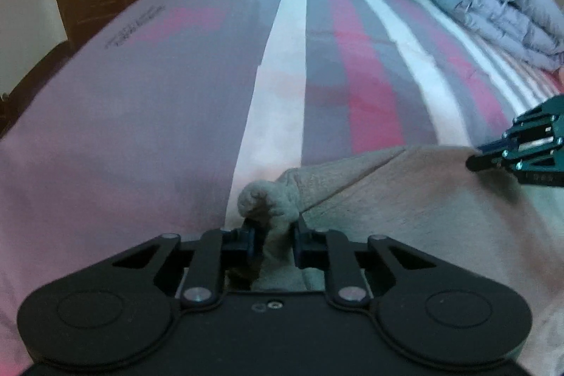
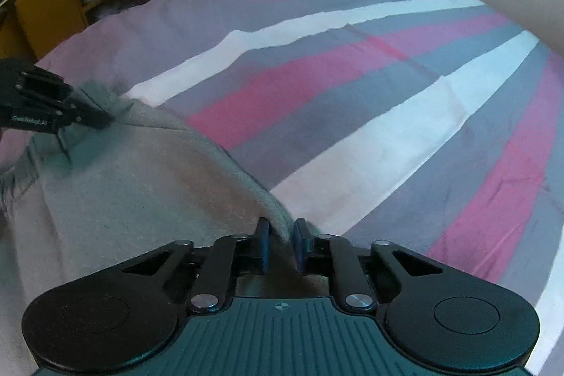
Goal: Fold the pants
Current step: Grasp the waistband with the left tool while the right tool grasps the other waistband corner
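"GenRobot.AI" shows on the left gripper (image 2: 102, 118), which pinches a bunched corner of the grey pants (image 1: 405, 210) lying near on the striped bed (image 1: 176, 76), the right gripper (image 2: 282, 244) clamping their edge.

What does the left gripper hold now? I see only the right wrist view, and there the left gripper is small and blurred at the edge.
Observer: The left gripper is shut on a bunched corner of the grey pants; a lump of fabric bulges out above its fingers.
Operator: Is there something on the bed that my view does not show?
Observer: Yes. A rolled blue-grey quilt lies at the far right side of the striped bedsheet.
Operator: And how does my right gripper look from the left side?
Observer: The right gripper comes in from the right edge, with its tips at the top edge of the pants.
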`<state>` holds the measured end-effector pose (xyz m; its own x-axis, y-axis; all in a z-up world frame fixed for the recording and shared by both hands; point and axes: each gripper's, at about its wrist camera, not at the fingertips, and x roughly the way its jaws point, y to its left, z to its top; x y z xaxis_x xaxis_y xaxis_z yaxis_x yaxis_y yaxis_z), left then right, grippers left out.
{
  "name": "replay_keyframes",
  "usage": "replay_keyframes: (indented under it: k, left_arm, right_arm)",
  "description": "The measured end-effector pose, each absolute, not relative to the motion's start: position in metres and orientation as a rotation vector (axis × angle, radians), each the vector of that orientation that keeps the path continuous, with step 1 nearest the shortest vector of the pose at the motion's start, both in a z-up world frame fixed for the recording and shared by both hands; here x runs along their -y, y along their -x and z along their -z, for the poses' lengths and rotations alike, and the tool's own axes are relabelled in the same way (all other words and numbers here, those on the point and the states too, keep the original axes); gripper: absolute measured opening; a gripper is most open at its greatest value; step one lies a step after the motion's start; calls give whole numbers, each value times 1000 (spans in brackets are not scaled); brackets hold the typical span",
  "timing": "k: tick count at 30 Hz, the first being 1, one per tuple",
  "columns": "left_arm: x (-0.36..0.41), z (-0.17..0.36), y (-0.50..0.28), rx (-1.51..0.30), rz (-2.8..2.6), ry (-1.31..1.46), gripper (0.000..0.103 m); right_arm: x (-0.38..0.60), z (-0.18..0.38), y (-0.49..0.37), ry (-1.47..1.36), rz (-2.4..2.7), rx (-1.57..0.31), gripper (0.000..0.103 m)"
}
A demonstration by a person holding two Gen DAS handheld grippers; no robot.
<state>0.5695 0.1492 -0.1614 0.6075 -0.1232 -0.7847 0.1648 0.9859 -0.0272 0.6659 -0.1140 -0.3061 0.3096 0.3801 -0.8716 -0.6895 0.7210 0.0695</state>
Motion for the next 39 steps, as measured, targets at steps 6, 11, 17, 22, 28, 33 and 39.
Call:
replay_keyframes:
  k: [6,11,17,22,28,33,39]
  left_arm:
    - [-152,114,-522,-818,188,-56,8]
    - [-154,85,-447,-776,228,-71,8]
    - [-158,98,-348,-860,214,-73,7]
    - [-170,150,-320,-1062,83,25,7]
    - [-185,138,-304,-1064,34,300,32]
    - [-189,151,-310,-1090,-16,511,47]
    - [-183,171,-319,-1095,-31,653,44]
  right_arm:
    - [128,256,-619,328,-731,-953,6]
    - [147,206,-538,316,-755,-883,6]
    - [171,194,-426,285,-777,-917,6]
    - [160,243,-357,287,-732,-1031,16]
    - [162,243,-339,177,-661,-1069,49]
    - [197,240,-350,-131,-516,-1177,50]
    - [224,264,-357,-462,-379,-1293,49]
